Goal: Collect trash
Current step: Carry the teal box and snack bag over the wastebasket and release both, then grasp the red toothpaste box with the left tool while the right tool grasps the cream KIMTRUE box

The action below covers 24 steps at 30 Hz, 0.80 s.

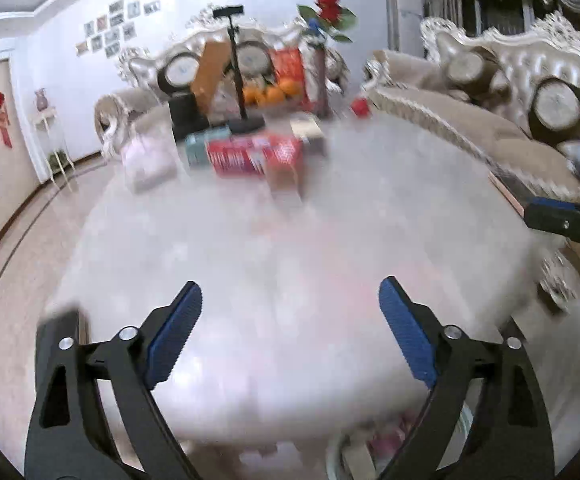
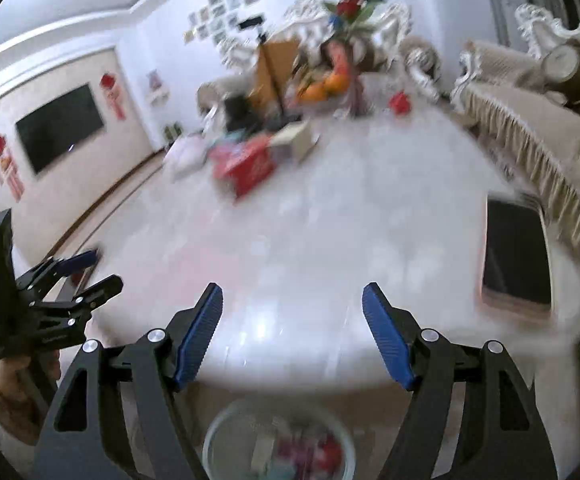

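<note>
White table (image 2: 329, 240): one bin (image 2: 278, 440) below; two grippers' fingers spread, empty.

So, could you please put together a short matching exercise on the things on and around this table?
Things:
1. oranges
2. trash bin
3. dark tablet
4. red boxes

Places:
A. on the floor just below the table's near edge
B. by the table's right edge
C. far end, under the red rose
D. mid-table, ahead of the open tongs

Pairs: 1-C, 2-A, 3-B, 4-D
</note>
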Available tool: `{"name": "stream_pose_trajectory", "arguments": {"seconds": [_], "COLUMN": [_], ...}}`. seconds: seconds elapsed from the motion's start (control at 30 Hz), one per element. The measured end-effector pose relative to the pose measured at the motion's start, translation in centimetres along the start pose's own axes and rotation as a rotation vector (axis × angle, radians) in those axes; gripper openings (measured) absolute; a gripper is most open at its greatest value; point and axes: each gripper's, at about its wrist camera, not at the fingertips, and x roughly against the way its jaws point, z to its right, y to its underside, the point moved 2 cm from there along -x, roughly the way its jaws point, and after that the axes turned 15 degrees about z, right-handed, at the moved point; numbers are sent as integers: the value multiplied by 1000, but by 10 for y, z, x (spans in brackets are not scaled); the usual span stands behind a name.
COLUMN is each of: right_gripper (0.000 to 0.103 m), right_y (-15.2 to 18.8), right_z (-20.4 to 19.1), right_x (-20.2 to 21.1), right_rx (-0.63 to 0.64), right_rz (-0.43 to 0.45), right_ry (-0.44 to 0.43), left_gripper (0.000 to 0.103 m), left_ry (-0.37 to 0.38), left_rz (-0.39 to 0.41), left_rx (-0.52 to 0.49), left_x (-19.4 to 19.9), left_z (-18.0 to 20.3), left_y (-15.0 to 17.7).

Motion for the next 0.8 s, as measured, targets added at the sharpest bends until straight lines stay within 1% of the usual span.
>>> {"name": "stream_pose_trajectory", "arguments": {"seconds": [0.1, 0.17, 0.2, 0.27, 0.33, 0.4, 0.5, 0.6, 0.67, 0.8], "right_gripper": [69, 69, 69, 70, 71, 71, 71, 71, 71, 71], "right_y": [-29, -47, -54, -70, -78, -86, -87, -82, -79, -70], "right_z": [0, -3, -4, -11, -17, -24, -29, -32, -35, -38], "right_x": [-51, -92, -106, -147, -180, -209, -252, -280, -291, -312], "right_rx": [8, 41, 47, 63, 76, 85, 79, 70, 92, 129], "right_rz": [13, 9, 4, -16, -29, -46, -106, -160, -178, -221], "right_ry": [25, 60, 67, 82, 99, 119, 149, 175, 197, 210], "left_gripper": [89, 89, 89, 89, 89, 89, 89, 89, 89, 89], "left_ry": [20, 4, -1, -9, -21, 3, 30, 40, 42, 42], "left_rz": [-9, -23, -32, -48, -62, -92, -128, -148, -168, -172], "left_rx": [34, 46, 51, 56, 54, 66, 79, 96, 113, 139], "left_x": [-49, -83, -98, -128, -153, -172, -191, -205, -212, -217], "left_z": [-6, -7, -7, -10, -12, -14, -15, -18, -21, -24], "left_y": [-27, -40, -45, -51, -54, -53, -47, -43, -41, -42]}}
